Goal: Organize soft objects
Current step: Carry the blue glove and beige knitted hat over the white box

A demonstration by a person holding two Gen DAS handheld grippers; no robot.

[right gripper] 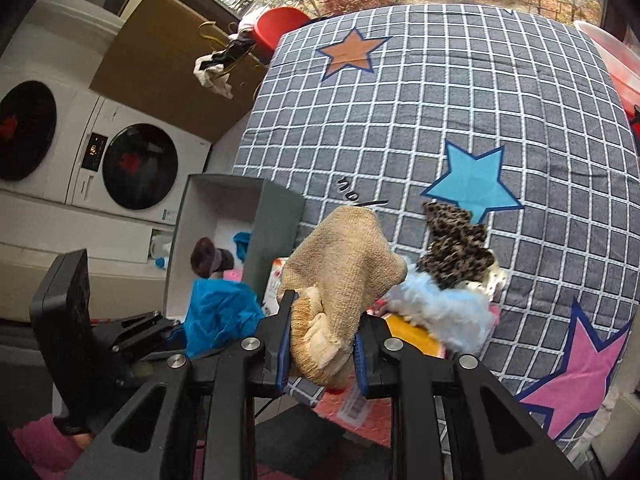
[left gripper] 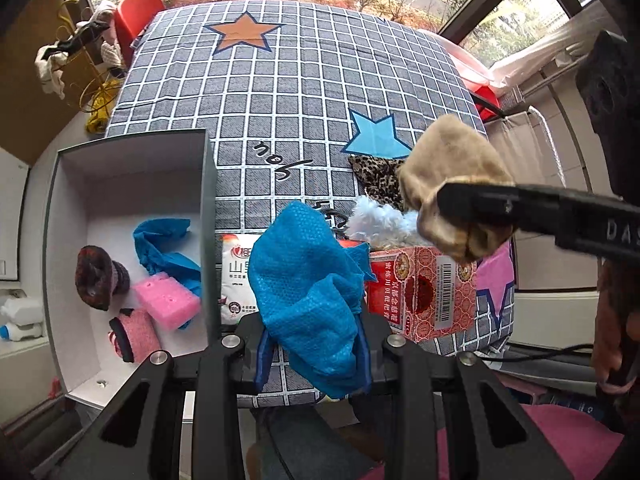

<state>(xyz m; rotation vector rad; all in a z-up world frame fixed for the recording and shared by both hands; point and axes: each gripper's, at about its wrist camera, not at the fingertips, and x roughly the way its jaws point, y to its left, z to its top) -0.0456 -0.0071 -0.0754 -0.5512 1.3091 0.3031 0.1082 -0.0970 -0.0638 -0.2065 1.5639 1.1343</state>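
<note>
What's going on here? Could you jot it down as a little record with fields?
Surface: checked star-print cloth
Left gripper: shut on blue cloth
Right gripper: shut on tan sock, held above the pile
Open box: already holds a blue cloth, pink sponge, dark knit item, pink knit item
Still on the pile: leopard-print fabric, light blue fluff
Red carton: beneath the fluff
</note>
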